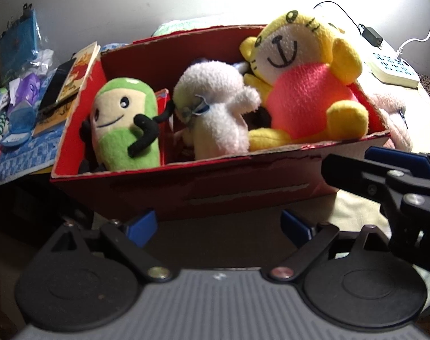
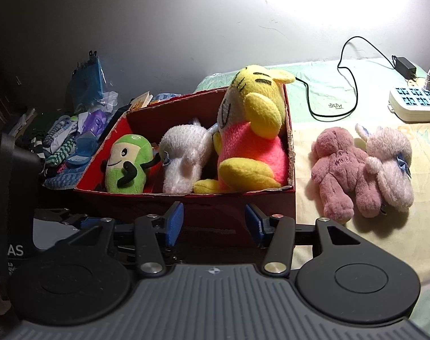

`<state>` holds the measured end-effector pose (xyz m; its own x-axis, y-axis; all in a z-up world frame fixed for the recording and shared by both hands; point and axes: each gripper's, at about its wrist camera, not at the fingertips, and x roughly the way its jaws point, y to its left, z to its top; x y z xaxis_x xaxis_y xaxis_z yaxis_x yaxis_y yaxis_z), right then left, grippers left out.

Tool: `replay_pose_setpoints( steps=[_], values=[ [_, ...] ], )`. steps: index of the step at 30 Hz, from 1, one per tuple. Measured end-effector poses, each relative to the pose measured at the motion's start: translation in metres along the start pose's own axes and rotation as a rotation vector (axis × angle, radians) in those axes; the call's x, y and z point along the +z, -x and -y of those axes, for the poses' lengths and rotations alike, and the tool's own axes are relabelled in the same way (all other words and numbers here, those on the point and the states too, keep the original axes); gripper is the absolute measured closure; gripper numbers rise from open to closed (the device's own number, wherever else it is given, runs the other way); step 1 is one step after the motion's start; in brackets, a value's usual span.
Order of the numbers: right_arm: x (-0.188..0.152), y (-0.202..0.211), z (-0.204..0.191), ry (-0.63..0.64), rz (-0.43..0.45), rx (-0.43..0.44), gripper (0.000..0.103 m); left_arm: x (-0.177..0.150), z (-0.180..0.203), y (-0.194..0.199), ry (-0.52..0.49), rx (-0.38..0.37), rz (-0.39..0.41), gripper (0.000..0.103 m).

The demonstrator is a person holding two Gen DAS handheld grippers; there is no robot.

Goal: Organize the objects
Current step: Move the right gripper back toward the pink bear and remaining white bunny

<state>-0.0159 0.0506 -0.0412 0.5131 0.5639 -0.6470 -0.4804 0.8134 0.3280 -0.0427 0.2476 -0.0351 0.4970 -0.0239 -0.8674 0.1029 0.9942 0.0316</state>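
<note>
Right wrist view: the red box [image 2: 237,206] sits on the bed. Inside it are a green toy [image 2: 127,164], a white toy [image 2: 183,158] and a big yellow tiger toy [image 2: 252,130], side by side. To the right of the box, a pink bear [image 2: 339,170] and a pale pink bunny [image 2: 390,167] lie on the sheet, touching each other. The right gripper [image 2: 214,223] is in front of the box, its fingers apart with nothing between them. The left gripper [image 1: 219,223] is also in front of the box, wide apart and holding nothing.
</note>
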Motion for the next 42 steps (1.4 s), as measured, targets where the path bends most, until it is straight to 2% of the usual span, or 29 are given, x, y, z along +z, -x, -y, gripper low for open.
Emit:
replay_pose_setpoints(
  steps=[19,42],
  values=[
    [-0.007,-0.004,0.014,-0.038,-0.032,-0.042,0.051,0.002,0.011,-0.014,-0.036,-0.019,-0.033,0.009],
    [-0.023,-0.008,0.050,-0.128,-0.109,-0.098,0.051,-0.006,0.041,-0.033,-0.110,-0.054,-0.118,0.009]
  ],
)
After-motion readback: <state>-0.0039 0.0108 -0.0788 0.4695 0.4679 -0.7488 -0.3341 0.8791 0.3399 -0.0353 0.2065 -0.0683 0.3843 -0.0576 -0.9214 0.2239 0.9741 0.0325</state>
